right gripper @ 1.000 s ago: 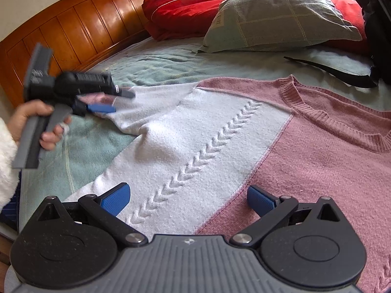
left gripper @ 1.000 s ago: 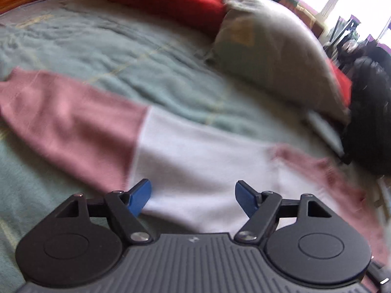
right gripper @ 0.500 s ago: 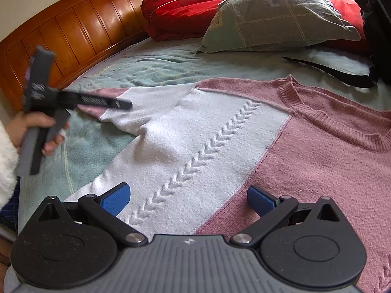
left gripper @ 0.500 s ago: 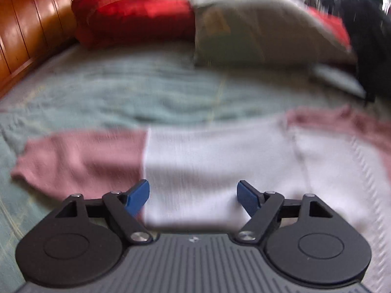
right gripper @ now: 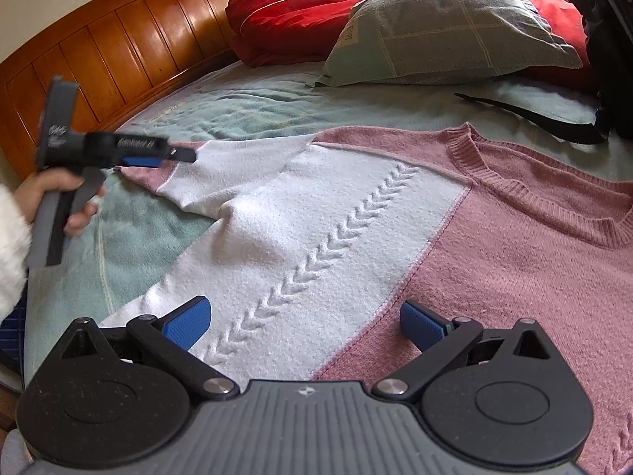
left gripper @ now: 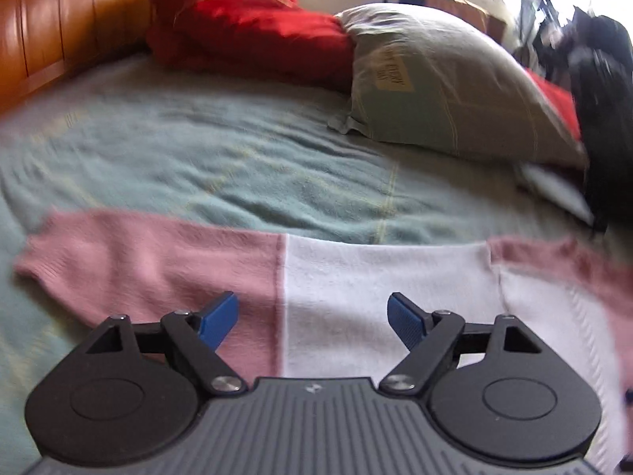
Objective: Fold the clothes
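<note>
My left gripper [left gripper: 312, 318] hangs over the sleeve [left gripper: 245, 273] of the pink and white sweater [right gripper: 356, 237], its jaws wide and just now opening further with nothing pinched between them, while my right gripper [right gripper: 304, 322] hovers spread just as wide and empty over the sweater's front. The sweater lies flat on the green blanket [left gripper: 221, 158], sleeve stretched toward the wooden headboard [right gripper: 130, 43], collar toward the black strap [right gripper: 526, 114]. Bare blanket lies open between the sleeve edge and the 2 pillows, red [left gripper: 245, 23] and grey [left gripper: 447, 83], with a black bag [left gripper: 601, 91] crowding the far side.
</note>
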`<action>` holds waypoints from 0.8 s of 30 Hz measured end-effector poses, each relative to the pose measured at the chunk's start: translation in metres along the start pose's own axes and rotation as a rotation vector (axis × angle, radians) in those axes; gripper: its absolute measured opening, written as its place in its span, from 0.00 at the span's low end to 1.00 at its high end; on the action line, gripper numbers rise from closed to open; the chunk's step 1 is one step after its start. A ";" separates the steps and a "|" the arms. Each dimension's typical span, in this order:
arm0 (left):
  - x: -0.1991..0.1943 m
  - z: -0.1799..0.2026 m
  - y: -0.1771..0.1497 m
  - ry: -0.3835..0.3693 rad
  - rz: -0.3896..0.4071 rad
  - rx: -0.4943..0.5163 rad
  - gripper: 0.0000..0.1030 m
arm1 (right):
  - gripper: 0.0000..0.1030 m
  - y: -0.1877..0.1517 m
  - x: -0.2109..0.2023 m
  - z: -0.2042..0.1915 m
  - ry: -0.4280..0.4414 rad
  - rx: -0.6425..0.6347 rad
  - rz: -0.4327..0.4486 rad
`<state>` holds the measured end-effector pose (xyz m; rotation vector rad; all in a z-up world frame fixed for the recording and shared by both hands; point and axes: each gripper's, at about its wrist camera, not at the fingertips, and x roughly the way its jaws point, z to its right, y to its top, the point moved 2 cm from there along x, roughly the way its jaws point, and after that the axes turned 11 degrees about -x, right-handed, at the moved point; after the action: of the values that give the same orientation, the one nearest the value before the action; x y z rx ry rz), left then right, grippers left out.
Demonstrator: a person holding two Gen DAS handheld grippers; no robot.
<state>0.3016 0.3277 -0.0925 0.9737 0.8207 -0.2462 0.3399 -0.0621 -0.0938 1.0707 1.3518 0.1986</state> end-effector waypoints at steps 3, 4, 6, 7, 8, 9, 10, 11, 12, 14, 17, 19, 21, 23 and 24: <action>0.009 -0.026 0.001 0.004 0.004 -0.079 0.79 | 1.00 0.000 0.000 0.001 0.003 0.002 0.001; 0.004 -0.038 0.005 0.017 0.026 -0.112 0.79 | 1.00 0.000 0.000 0.001 0.005 0.003 0.001; -0.004 -0.063 0.014 0.048 0.061 -0.188 0.79 | 1.00 0.000 0.000 0.002 0.006 0.006 0.002; -0.007 -0.076 0.019 0.054 0.070 -0.228 0.79 | 1.00 -0.001 0.001 0.001 0.005 0.005 0.001; -0.009 -0.088 0.023 0.079 0.081 -0.267 0.79 | 1.00 -0.001 0.001 0.001 0.003 0.003 0.000; -0.011 -0.100 0.027 0.102 0.091 -0.306 0.79 | 1.00 -0.001 0.002 0.000 0.000 -0.001 -0.001; -0.011 -0.106 0.030 0.108 0.097 -0.337 0.77 | 1.00 -0.001 0.002 0.000 -0.002 -0.004 -0.002; -0.012 -0.111 0.033 0.113 0.103 -0.367 0.77 | 1.00 -0.001 0.002 -0.001 -0.004 -0.006 -0.002; -0.015 -0.109 0.036 0.113 0.113 -0.383 0.76 | 1.00 -0.001 0.002 -0.001 -0.005 -0.007 -0.003; -0.019 -0.100 0.043 0.090 0.145 -0.377 0.77 | 1.00 -0.001 0.001 -0.002 -0.008 -0.010 -0.003; -0.012 -0.088 0.051 0.017 0.141 -0.347 0.81 | 1.00 -0.001 0.001 -0.003 -0.014 -0.017 -0.005; 0.002 -0.089 0.053 0.060 0.121 -0.342 0.82 | 1.00 -0.001 0.001 -0.004 -0.017 -0.023 -0.006; 0.012 -0.102 0.055 0.181 0.127 -0.330 0.81 | 1.00 -0.001 0.001 -0.004 -0.016 -0.023 -0.006; 0.015 -0.119 0.054 0.284 0.153 -0.331 0.81 | 1.00 -0.001 0.001 -0.003 -0.014 -0.020 -0.005; 0.014 -0.125 0.055 0.300 0.166 -0.339 0.81 | 1.00 -0.001 0.002 -0.003 -0.012 -0.017 -0.004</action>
<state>0.2770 0.4623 -0.1053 0.7608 1.0105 0.1830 0.3375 -0.0600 -0.0950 1.0533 1.3389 0.1998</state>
